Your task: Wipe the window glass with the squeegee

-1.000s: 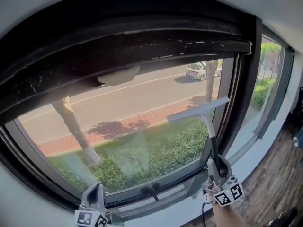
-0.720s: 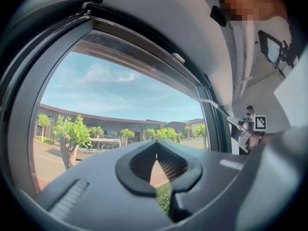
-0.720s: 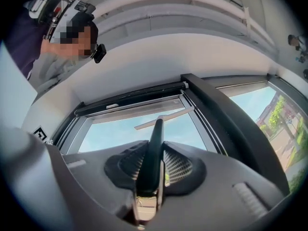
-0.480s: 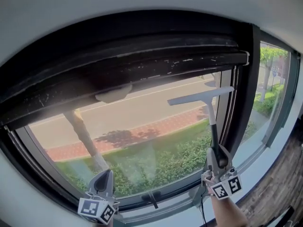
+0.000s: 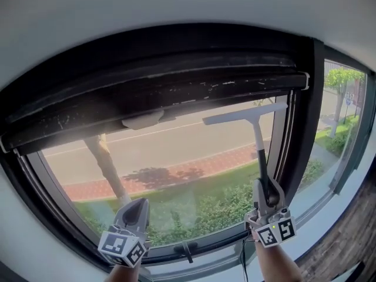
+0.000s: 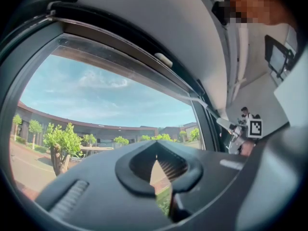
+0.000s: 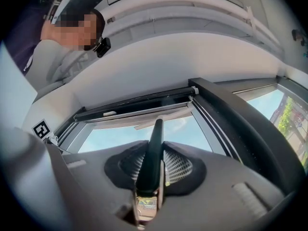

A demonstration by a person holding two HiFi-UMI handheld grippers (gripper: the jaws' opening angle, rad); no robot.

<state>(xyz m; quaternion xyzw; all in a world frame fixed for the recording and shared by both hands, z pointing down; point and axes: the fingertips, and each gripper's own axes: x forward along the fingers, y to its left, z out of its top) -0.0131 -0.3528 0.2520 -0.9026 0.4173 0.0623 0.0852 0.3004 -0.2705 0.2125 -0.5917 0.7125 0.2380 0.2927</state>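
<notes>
You had the squeegee (image 5: 257, 145) upright in your right gripper (image 5: 267, 197). Its jaws were pinched on the dark handle low down, and the pale blade lay across the top of the window glass (image 5: 176, 157), just under the black upper frame (image 5: 176, 81). Your left gripper (image 5: 135, 213) hung low near the bottom of the window, its tips pressed together on nothing.

The tool looked light and stiff along its shaft, with a soft edge meant to give against the pane. The handle seemed smooth and narrow, so it could have twisted in your grip. Held so far from the blade, it would likely rock unless you pressed evenly.

The head view gave the blade's place on the glass and both grippers at once, though not whether the edge was truly bearing on the pane. Only the right gripper view showed the handle seated between the ribbed pads (image 7: 179, 165). The left gripper view alone confirmed that gripper was empty.
</notes>
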